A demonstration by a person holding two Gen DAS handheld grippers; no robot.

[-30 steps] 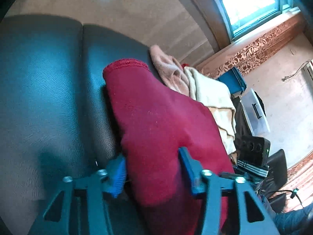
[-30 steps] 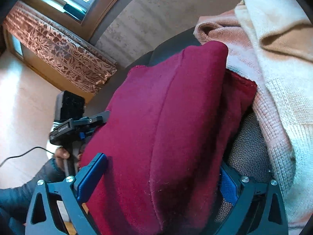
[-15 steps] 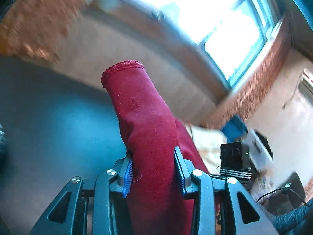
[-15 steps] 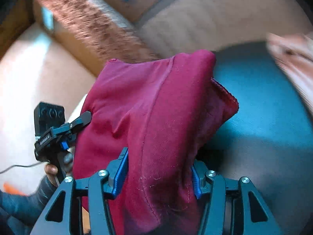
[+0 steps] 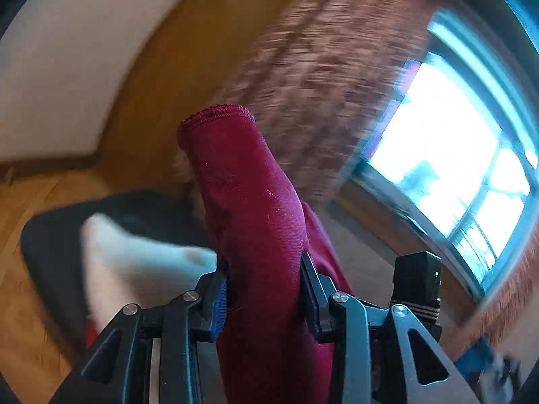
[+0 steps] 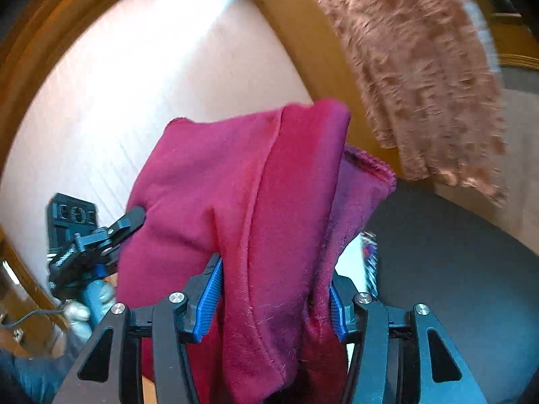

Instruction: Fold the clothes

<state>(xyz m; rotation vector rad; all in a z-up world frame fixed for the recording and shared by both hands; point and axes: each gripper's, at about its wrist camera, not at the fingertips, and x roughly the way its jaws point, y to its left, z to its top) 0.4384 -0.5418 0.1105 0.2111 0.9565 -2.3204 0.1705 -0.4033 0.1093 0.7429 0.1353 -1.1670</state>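
Both grippers clamp the dark red fabric garment (image 5: 249,202), held up in the air: the left gripper (image 5: 264,289) pinches one bunched part, the right gripper (image 6: 274,298) another, above a black cushioned seat (image 6: 454,269).

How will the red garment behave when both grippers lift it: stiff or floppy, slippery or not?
Probably floppy: the red garment folds and bunches where the right gripper clamps it. Likely not slippery: its surface looks fuzzy, and the left gripper pinches a thick bunch.

Dark red soft knit garment (image 5: 256,222), bunched and upright, hemmed edge on top, pinched between both fingers' pads
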